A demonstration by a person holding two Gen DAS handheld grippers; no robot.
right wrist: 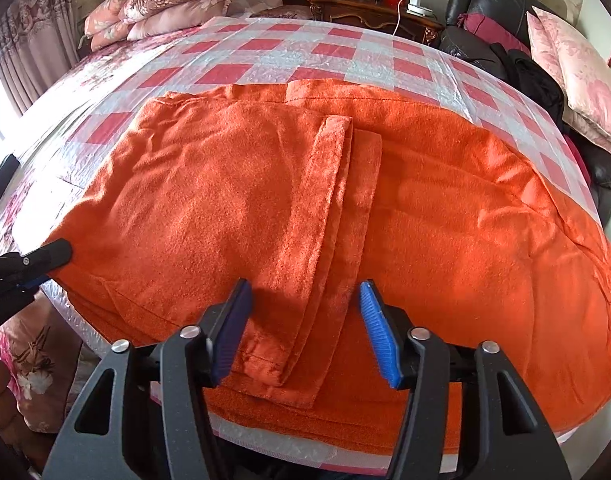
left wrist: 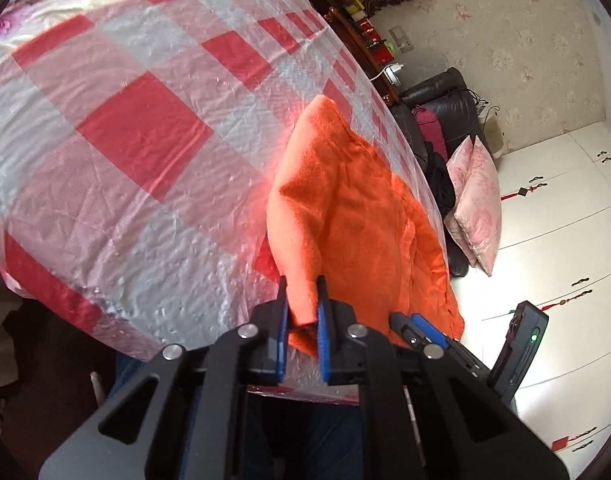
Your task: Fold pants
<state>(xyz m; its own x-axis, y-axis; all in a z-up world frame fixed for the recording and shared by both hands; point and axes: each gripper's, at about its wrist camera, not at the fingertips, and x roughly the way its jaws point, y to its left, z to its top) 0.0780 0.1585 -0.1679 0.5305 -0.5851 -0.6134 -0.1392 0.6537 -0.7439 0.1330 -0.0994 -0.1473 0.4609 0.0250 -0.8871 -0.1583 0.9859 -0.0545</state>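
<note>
Pants (right wrist: 305,208) lie flat on the checked bed cover (right wrist: 265,46), long axis crosswise to the right tongs (right wrist: 305,300), which hang wide over a folded leg's hem. Left tongs (left wrist: 301,312) clamp the left edge, lifted; right is nearer the hem.

The far half of the checked plastic sheet (right wrist: 337,46) lies bare and open. Stacked quilts (right wrist: 165,0) block the far left; a black armchair (right wrist: 485,8) and pink pillows (right wrist: 577,68) crowd the right side.
</note>
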